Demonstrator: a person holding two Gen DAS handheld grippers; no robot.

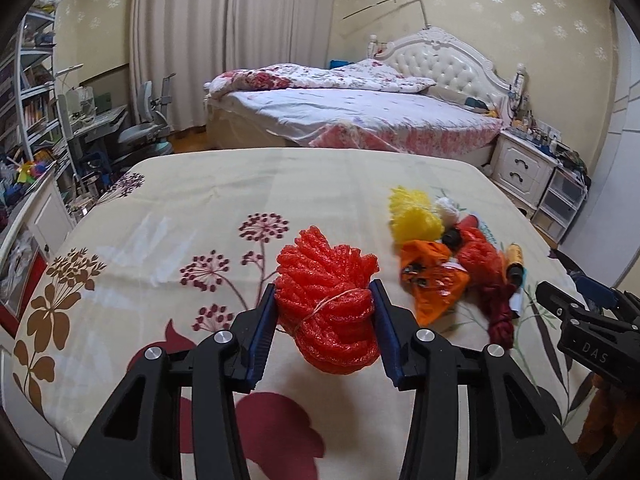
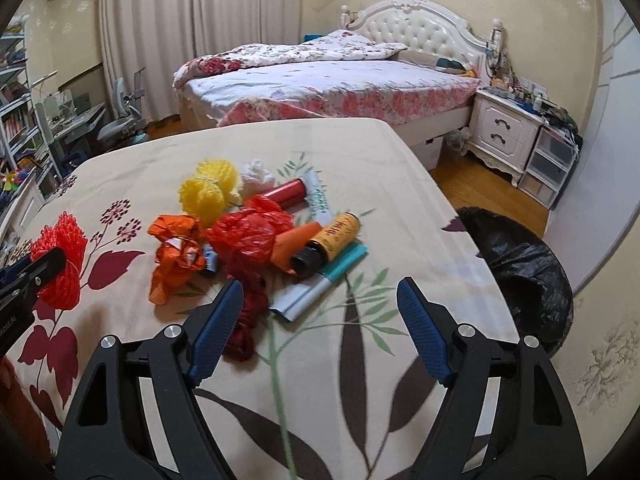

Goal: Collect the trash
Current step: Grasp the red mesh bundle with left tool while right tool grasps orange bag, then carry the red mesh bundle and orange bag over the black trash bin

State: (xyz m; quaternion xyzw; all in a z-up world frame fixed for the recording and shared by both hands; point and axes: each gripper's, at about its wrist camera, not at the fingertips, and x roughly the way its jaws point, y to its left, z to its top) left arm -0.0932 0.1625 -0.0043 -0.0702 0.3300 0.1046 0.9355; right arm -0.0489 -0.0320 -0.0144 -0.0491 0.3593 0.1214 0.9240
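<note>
My left gripper point(image 1: 325, 294) is shut on a red foam net bundle point(image 1: 328, 300), held just above the flowered tablecloth point(image 1: 180, 208). The same red foam net bundle point(image 2: 60, 260) shows at the left of the right wrist view. A trash pile lies beyond: a yellow foam net point(image 2: 208, 192), an orange plastic bag point(image 2: 172, 256), a red plastic bag point(image 2: 248, 236), a yellow bottle point(image 2: 332, 240), a red tube point(image 2: 286, 194) and white crumpled paper point(image 2: 256, 174). My right gripper point(image 2: 320, 300) stands open above the cloth just in front of the pile, nothing between its fingers.
A black trash bag point(image 2: 528, 276) stands on the floor off the table's right edge. Behind the table are a bed point(image 2: 340, 84), a white nightstand point(image 2: 504, 132) and, at the left, a desk with a chair point(image 2: 120, 120) and shelves.
</note>
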